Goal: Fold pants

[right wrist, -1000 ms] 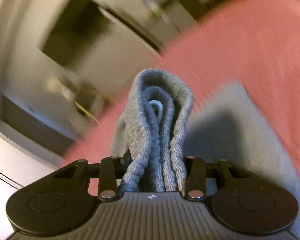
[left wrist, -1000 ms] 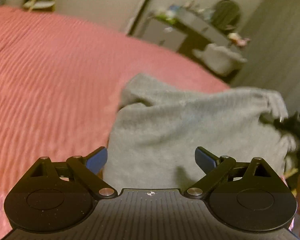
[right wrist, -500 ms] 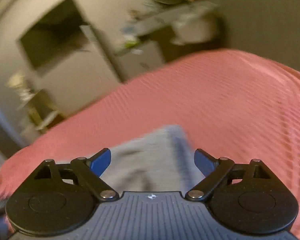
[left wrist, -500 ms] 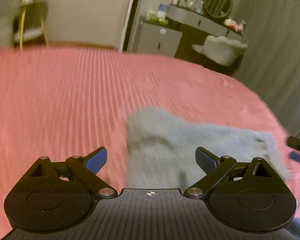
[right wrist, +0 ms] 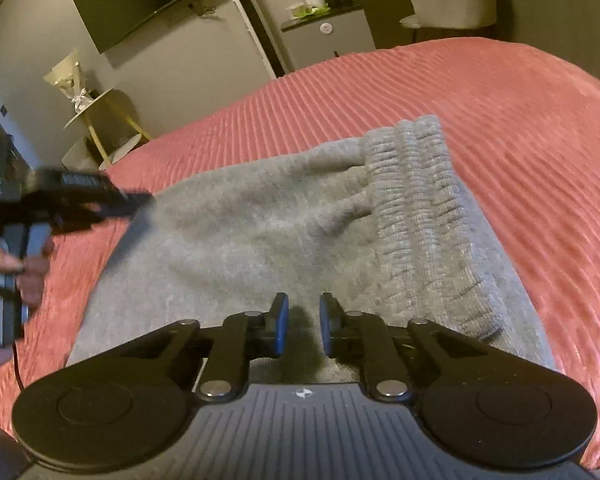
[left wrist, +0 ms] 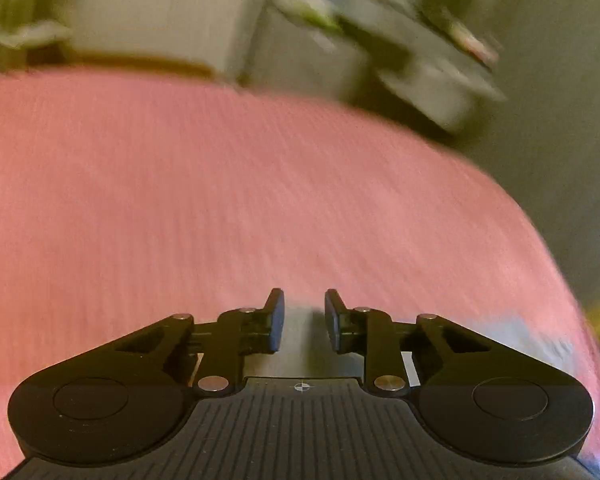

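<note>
One pair of grey pants point(right wrist: 284, 232) lies folded in a flat bundle on the pink bedspread point(right wrist: 520, 128). The ribbed waistband point(right wrist: 424, 216) sits doubled on top along the bundle's right side.

The right gripper point(right wrist: 304, 330) hangs over the bundle's near edge. Its jaws have just closed to a narrow gap with nothing between them, so it is clenched and empty.

The left gripper point(left wrist: 304, 320) faces bare bedspread in its own blurred view. Its jaws have also just been closing, and a slim gap shows between the pads. Whether the grey patch inside that gap is cloth I cannot tell. From the right wrist view the left gripper is off the bundle's far left corner, with a hand point(right wrist: 16, 268) on its grip. Whether it touches the cloth there is unclear.

The fold looks nearly done. To finish well, press or smooth the top layer flat. Square the left edge against the layer under it, and keep the waistband from sliding off to the right.

Count: one pair of pants, two grippers, one bedspread, one hand in view.
</note>
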`<state>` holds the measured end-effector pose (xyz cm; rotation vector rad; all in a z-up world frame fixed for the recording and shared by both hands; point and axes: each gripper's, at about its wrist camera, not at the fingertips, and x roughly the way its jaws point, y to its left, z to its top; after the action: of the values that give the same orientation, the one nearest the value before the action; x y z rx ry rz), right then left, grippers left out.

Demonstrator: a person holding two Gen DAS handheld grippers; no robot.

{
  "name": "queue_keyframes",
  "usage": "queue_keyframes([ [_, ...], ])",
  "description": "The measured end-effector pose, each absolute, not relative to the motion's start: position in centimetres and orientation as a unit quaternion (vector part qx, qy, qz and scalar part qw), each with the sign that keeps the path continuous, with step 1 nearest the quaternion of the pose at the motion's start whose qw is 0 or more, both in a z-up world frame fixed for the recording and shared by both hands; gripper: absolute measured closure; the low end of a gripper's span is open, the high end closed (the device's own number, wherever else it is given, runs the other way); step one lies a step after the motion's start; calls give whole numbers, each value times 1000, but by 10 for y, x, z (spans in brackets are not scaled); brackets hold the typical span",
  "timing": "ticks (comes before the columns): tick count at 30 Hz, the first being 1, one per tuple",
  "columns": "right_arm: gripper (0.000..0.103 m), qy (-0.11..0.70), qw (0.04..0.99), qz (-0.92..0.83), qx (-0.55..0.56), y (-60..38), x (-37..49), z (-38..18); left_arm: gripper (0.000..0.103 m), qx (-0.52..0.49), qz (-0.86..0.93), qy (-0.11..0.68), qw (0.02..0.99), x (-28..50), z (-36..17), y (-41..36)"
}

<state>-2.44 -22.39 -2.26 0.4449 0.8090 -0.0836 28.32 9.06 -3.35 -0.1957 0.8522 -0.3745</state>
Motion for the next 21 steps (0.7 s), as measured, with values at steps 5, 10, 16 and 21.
queue_keyframes([
  [5, 94, 383, 892, -39, 236, -231, -31, -19, 57, -46, -240, 447, 861, 234, -33, 91],
  [10, 94, 394, 887, -41, 238, -233, -26, -19, 47, 102, -216, 485, 841, 138, -71, 62],
  [16, 87, 380, 885, -57, 263, -242, -33, -7, 37, 58, -228, 474, 849, 93, -51, 68],
  [21, 45, 387, 894, -40, 224, -221, -31, 2, 31, 58, -210, 492, 843, 97, -65, 69],
])
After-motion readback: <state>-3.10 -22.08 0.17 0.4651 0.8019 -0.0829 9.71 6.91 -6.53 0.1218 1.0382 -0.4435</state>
